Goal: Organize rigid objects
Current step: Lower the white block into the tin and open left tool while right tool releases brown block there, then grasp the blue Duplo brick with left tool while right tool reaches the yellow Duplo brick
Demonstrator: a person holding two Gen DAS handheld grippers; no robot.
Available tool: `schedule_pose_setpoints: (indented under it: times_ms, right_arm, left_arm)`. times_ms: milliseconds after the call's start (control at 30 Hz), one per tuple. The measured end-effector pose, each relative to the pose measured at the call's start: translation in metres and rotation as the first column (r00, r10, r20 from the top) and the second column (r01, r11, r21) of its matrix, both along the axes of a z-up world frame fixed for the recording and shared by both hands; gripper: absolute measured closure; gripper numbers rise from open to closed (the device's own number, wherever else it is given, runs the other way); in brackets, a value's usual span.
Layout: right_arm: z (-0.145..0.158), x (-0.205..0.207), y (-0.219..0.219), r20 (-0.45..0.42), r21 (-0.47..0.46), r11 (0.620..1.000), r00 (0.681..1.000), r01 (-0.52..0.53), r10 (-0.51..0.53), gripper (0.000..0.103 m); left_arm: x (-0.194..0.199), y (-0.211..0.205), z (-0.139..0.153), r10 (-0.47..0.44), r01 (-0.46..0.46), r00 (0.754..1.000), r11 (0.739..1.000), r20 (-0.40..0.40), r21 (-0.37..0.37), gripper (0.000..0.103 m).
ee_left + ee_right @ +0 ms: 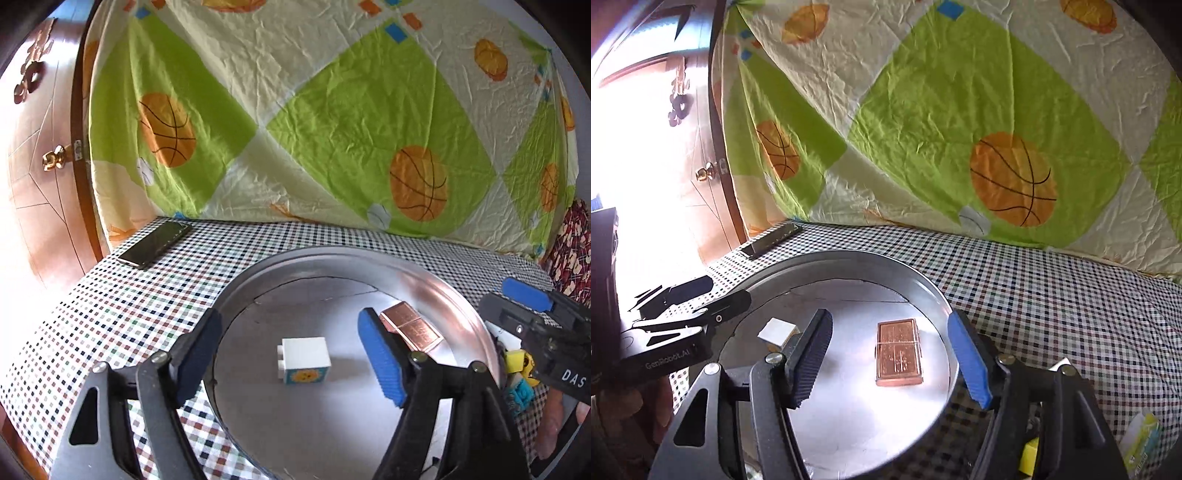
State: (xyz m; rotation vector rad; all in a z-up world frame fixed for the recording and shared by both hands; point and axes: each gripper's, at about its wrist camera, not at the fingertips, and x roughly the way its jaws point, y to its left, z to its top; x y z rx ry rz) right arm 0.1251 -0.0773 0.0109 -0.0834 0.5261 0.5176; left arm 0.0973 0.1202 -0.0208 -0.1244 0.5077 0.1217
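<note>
A round metal pan [436, 280] [849, 258] sits on the checkered cloth. In it lie a white toy block with a sun picture [304, 360] [777, 332] and a copper-coloured lighter [412, 326] [898, 352]. My left gripper [291, 360] is open and empty, its fingers either side of the white block, above it. My right gripper [890, 358] is open and empty, its fingers straddling the lighter over the pan's right rim. The right gripper shows in the left wrist view [532, 314], and the left gripper in the right wrist view [694, 306].
A dark phone [157, 243] [772, 240] lies at the table's far left corner. Small yellow and blue toys [521, 373] lie right of the pan, and a yellow-green box [1141, 439] near the front right. A basketball-print sheet [332, 110] hangs behind; a wooden door [40, 147] stands left.
</note>
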Motion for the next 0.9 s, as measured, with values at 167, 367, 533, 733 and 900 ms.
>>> schedule_pose_setpoints:
  times_ms: [167, 367, 533, 733, 900]
  right_arm:
    - [-0.005, -0.043, -0.062, 0.032, 0.03, 0.998, 0.998, 0.06, -0.061, 0.035]
    - [-0.022, -0.067, -0.136, 0.022, 0.064, 0.971, 0.972, 0.231, -0.233, 0.035]
    - [-0.039, -0.068, -0.159, -0.015, 0.048, 0.96, 0.961, 0.277, -0.277, 0.035]
    - [-0.046, -0.065, -0.171, -0.026, 0.058, 0.947, 0.949, 0.317, -0.316, 0.035]
    - [-0.047, -0.065, -0.178, -0.033, 0.047, 0.942, 0.944, 0.331, -0.33, 0.035]
  left_arm:
    - [-0.035, -0.043, -0.004, -0.049, 0.048, 0.996, 0.999, 0.069, 0.022, 0.026]
    - [-0.061, -0.095, -0.017, -0.114, 0.109, 0.987, 0.993, 0.115, 0.046, 0.022]
    - [-0.062, -0.14, -0.027, -0.205, 0.199, 0.975, 0.977, 0.082, 0.072, 0.018]
    - [-0.054, -0.18, -0.035, -0.293, 0.29, 0.956, 0.953, 0.02, 0.089, 0.018]
    - [-0.043, -0.207, -0.042, -0.338, 0.34, 0.94, 0.936, -0.036, 0.092, 0.018]
